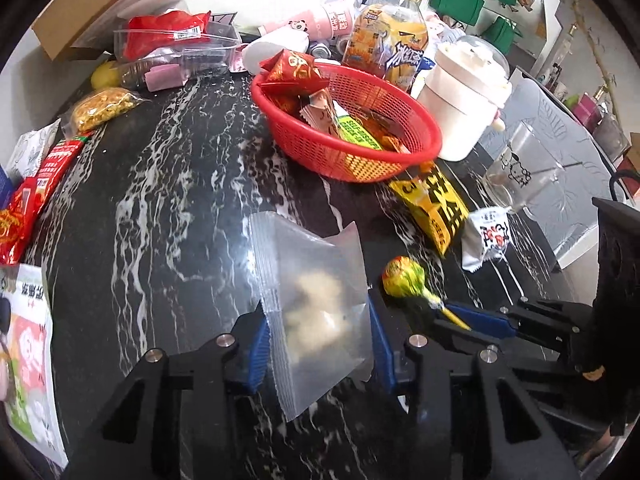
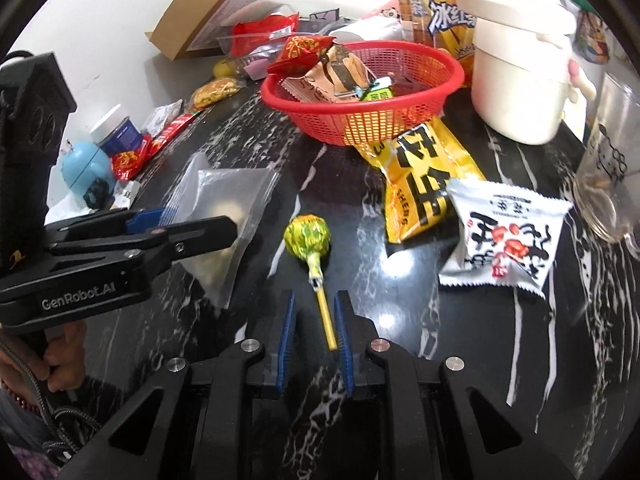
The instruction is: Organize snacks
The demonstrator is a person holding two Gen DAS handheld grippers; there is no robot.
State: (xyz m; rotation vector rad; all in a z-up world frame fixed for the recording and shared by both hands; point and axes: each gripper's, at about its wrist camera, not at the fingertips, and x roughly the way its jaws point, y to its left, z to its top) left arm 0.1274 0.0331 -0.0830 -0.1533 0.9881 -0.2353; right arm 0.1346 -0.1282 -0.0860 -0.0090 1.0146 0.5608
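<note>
Right wrist view: the right gripper (image 2: 312, 344) has its blue-padded jaws nearly together around the thin yellow stick of a lollipop with a green-and-yellow wrapped head (image 2: 307, 238). The stick lies between the pads, against the right-hand pad; a sliver of gap shows on the left side, so I judge the grip just made or about to seat. The lollipop's long axis runs up the frame, stick end low centre between the jaws, head pointing up toward the red plastic mesh basket (image 2: 360, 120) in the upper centre. The basket thus lies straight ahead of this gripper, along the stick's own line, past a yellow snack packet with black characters (image 2: 420, 184) that leans at its near rim.

Left wrist view: the left gripper (image 1: 320, 340) has a frosted clear zip bag with pale lumps inside (image 1: 316, 304) between its blue pads, both pads touching the bag's side edges. The bag stands tilted in the lower centre of the frame, its long side running up toward the red basket in the upper centre. The right gripper shows at lower right of this frame, with the lollipop head just beside the bag.

Judgement: both items face the same basket; the right gripper is nearer its rim. The black marble-pattern tabletop (image 1: 180, 200) between is bare.
</note>
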